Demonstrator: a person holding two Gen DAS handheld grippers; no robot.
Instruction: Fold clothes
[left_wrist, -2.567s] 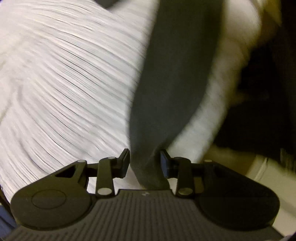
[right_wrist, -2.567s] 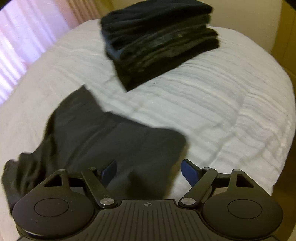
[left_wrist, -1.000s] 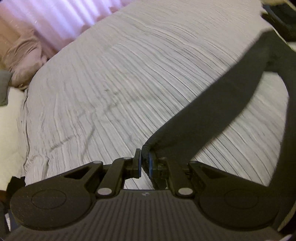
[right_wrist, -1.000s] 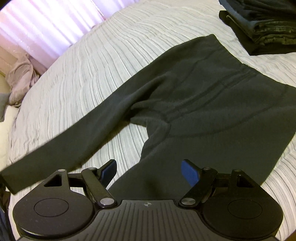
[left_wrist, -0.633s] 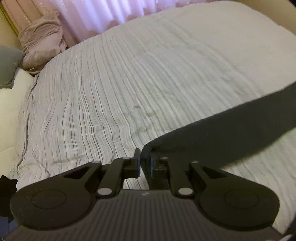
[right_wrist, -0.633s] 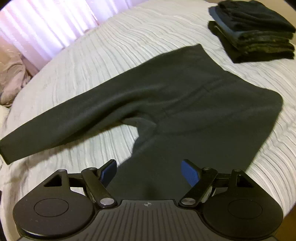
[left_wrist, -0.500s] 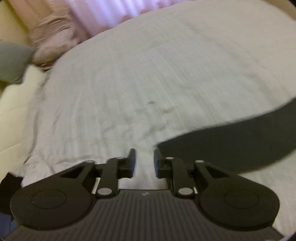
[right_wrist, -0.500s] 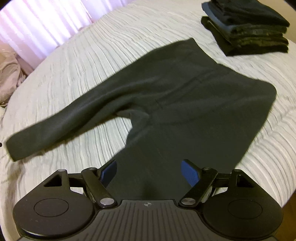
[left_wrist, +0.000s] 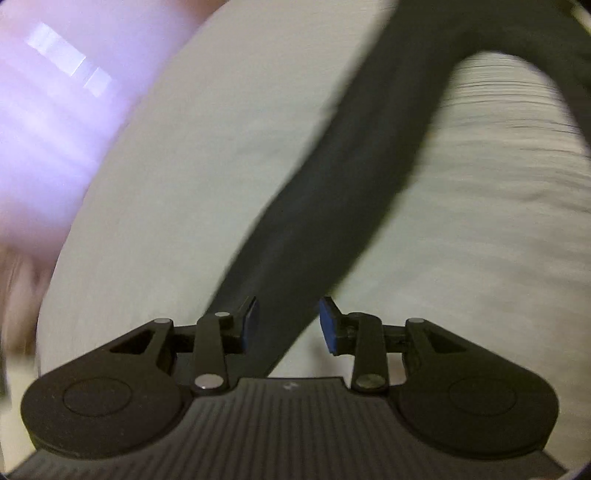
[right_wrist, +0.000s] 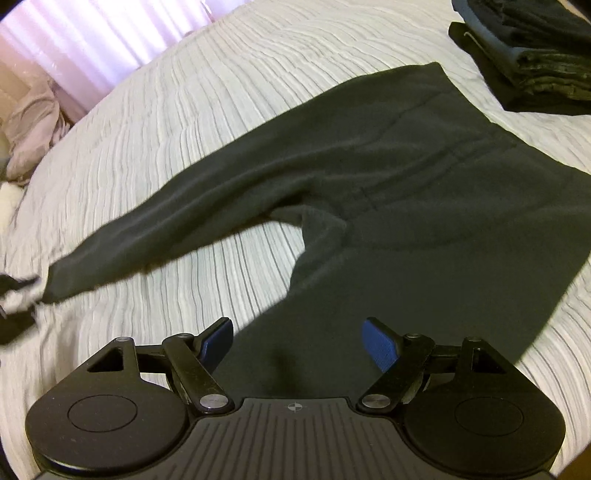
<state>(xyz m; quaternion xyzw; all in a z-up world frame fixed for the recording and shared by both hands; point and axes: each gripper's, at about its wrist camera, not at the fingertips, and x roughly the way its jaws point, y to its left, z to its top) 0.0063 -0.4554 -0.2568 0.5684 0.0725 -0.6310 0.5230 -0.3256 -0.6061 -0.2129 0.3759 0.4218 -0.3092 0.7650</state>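
Dark trousers (right_wrist: 388, 184) lie spread on the striped white bedspread (right_wrist: 184, 110), waist at the far right, one leg stretched to the left, the other leg running toward me. My right gripper (right_wrist: 295, 341) is open, its jaws on either side of the near leg. My left gripper (left_wrist: 288, 325) is open over the end of the other leg (left_wrist: 332, 206), which runs up and to the right in a blurred view. It shows as a blur at the leg end in the right wrist view (right_wrist: 18, 295).
A stack of folded dark clothes (right_wrist: 528, 55) sits at the far right of the bed. A pinkish crumpled cloth (right_wrist: 33, 129) lies at the far left edge, with a bright curtain (right_wrist: 92, 44) behind.
My left gripper has let go of the trouser leg and opened, then swung round so the leg now points up and right. The right gripper has stayed open over the near leg.
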